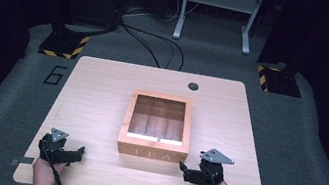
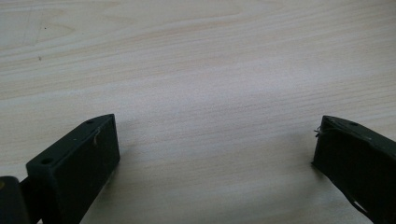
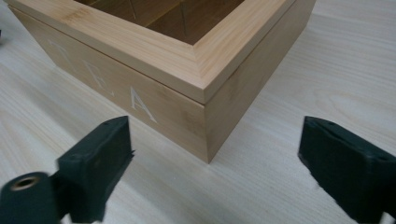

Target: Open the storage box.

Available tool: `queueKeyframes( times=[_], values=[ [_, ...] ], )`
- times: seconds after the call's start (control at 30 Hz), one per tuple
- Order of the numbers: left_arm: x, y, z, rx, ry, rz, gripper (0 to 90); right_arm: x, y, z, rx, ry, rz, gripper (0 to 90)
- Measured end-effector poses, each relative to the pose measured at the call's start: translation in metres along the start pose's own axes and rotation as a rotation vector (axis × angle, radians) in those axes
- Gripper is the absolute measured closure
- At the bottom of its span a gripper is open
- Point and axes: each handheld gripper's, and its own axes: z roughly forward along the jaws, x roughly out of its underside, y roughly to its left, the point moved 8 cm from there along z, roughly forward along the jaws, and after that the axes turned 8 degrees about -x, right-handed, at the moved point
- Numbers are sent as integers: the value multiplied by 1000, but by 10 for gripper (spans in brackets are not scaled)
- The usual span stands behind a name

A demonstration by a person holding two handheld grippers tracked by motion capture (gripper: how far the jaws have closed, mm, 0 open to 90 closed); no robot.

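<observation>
Both grippers (image 1: 80, 151) (image 1: 181, 168) low on table (image 1: 101, 92) (jaws apart), flanking tea box (image 1: 152, 152).

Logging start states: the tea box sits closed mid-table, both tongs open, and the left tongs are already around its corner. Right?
Not quite. It is the right tongs that frame the box corner, as the right gripper view shows. The left tongs are open over bare table. The rest holds.

Table (image 1: 101, 92) brightly lit amid dark surroundings; glare on box lid (image 1: 155, 138); close views slightly soft, perhaps blurred.
</observation>
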Motion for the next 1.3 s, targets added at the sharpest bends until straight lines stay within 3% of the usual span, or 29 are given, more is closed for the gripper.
queueKeyframes(
  times=[0.63, 0.83, 1.3],
  values=[
    [0, 0, 0, -2, 0, 1, 0, -8, 3, 12, 6, -10, -28, 372],
    [0, 0, 0, 0, 0, 0, 0, -9, 4, 14, -15, -5, -44, 421],
    [0, 0, 0, -1, 0, 0, 0, -11, 7, 14, -10, -9, -77, 522]
  ],
)
